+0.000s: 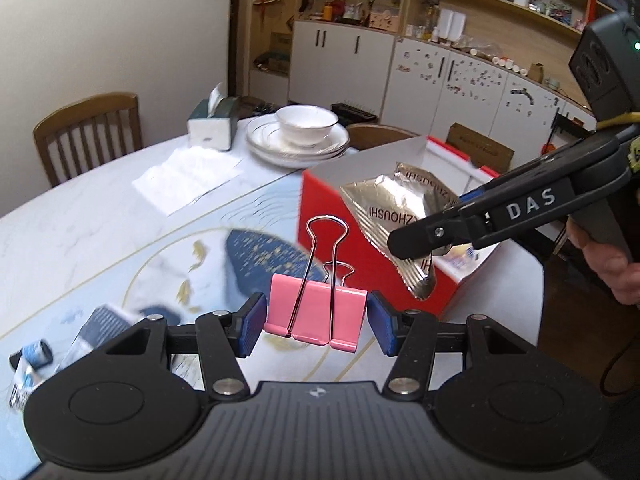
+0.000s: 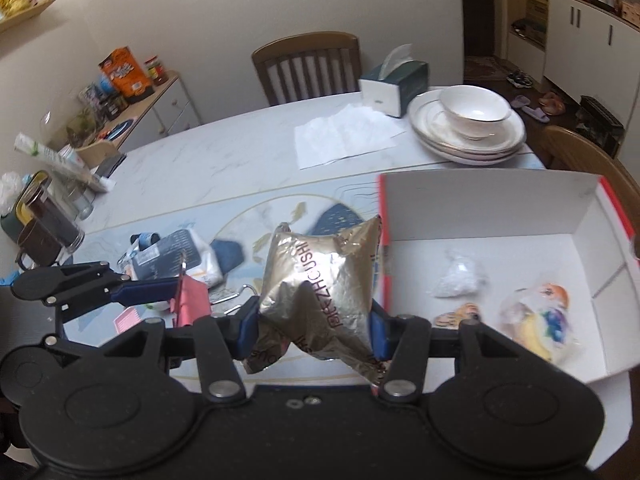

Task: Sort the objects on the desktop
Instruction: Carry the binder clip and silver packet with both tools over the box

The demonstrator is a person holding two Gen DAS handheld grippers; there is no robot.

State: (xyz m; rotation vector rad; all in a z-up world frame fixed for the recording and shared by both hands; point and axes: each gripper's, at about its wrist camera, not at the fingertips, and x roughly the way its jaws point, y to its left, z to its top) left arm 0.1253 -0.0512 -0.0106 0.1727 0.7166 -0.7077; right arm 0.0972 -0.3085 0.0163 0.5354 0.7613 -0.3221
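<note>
The pink metal binder clip [image 1: 316, 314] hangs above the worktop [image 1: 100, 216], pinched by its sides between the blue pads of the left hand-held gripper [image 1: 316, 322]. Its long axis runs across from pad to pad, and its two silver wire handles point up and away from the camera. Beside it to the right stands the red cardboard box with a white inside [image 2: 592, 216], open at the top. In the box lie a small clear plastic bag [image 2: 460, 278], a wrapped colourful toy [image 2: 538, 316] and a small orange-patterned piece [image 2: 460, 314] too blurred to make out.

The crumpled gold foil packet with printed lettering [image 2: 320, 288] is clamped in the right hand-held gripper [image 2: 314, 330], its long axis running up from the pads and its upper end tilted toward the near left wall of the box. Both pairs of jaws stand partly closed, each pressing on its load. Loose packets [image 2: 176, 256] lie on the worktop left of the box.
</note>
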